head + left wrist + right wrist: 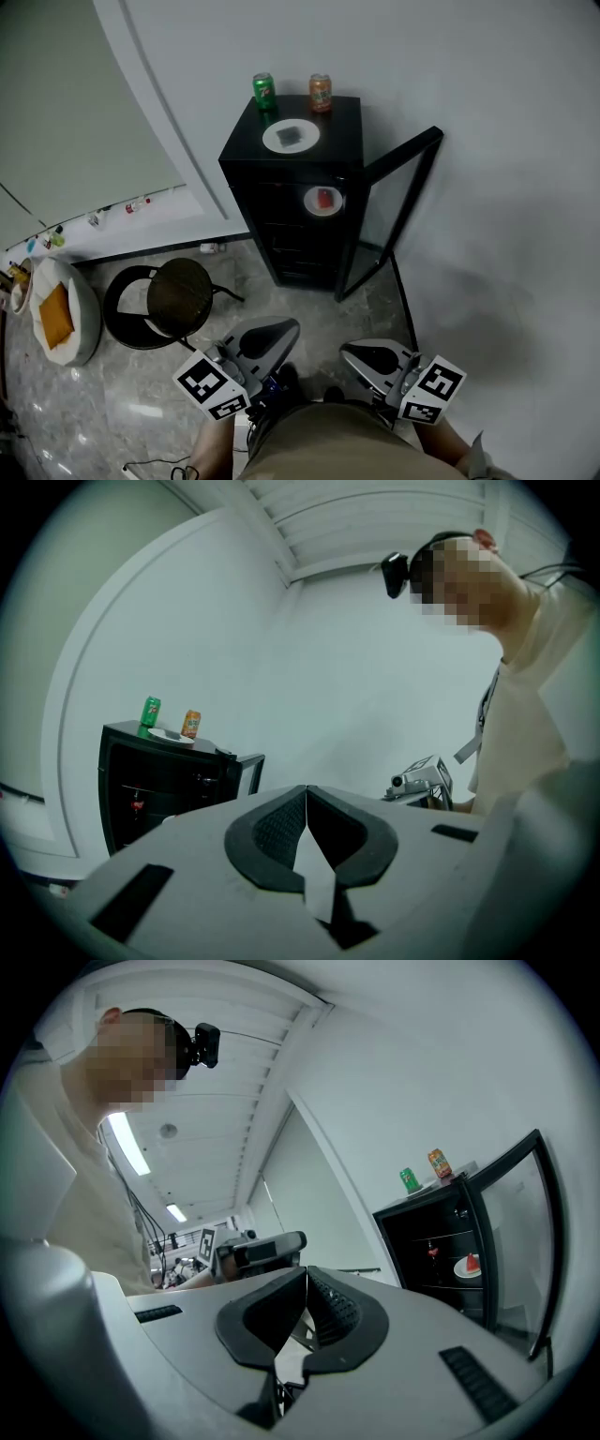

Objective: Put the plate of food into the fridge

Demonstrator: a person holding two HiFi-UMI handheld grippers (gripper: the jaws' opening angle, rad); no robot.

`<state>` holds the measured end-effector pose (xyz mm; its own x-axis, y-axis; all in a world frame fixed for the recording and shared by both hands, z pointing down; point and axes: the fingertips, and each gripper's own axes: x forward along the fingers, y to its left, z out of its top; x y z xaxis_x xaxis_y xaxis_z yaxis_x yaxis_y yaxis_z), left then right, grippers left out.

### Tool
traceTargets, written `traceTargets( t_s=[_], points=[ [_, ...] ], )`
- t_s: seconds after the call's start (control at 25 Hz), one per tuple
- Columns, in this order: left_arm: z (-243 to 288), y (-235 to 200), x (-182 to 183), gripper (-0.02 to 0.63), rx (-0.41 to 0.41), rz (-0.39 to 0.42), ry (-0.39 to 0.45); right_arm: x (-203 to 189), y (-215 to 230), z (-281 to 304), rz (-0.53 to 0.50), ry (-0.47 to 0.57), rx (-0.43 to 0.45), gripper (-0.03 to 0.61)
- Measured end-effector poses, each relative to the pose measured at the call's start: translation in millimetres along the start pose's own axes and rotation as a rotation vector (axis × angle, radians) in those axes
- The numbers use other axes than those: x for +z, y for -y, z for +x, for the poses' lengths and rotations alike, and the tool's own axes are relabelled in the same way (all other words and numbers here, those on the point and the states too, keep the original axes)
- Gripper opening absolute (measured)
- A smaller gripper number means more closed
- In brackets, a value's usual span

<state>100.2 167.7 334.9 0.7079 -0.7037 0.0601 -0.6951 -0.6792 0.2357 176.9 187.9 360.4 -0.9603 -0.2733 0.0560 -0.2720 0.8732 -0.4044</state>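
A black mini fridge (343, 131) stands against the wall with its glass door (395, 210) swung open to the right. On a shelf inside sits a white plate of red food (323, 200), also seen in the right gripper view (468, 1267). A second white plate (291, 136) with something dark on it lies on the fridge top. My left gripper (285, 328) and right gripper (350, 353) are both shut and empty. They are held low near the person's body, well short of the fridge. In their own views the left gripper (306, 790) and right gripper (307, 1275) show closed jaws.
A green can (263, 91) and an orange can (321, 92) stand at the back of the fridge top. A round black stool (180, 294) is on the floor to the left. Further left is a white bin (84, 323) with an orange item. A small can (211, 247) lies by the wall.
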Motion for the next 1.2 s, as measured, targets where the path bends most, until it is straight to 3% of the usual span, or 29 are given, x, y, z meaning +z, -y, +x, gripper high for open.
traceTargets(
  t_s=[0.4,1.2],
  points=[
    [-41.3,-72.8,14.8,0.011,0.029,0.008,0.022,11.6,0.6,80.5,-0.027,-0.034,-0.004,0.020],
    [-73.8,-177.1,21.0,0.011,-0.091,-0.041,0.071,7.0,10.0,189.2,-0.033,-0.110,-0.151,0.020]
  ],
)
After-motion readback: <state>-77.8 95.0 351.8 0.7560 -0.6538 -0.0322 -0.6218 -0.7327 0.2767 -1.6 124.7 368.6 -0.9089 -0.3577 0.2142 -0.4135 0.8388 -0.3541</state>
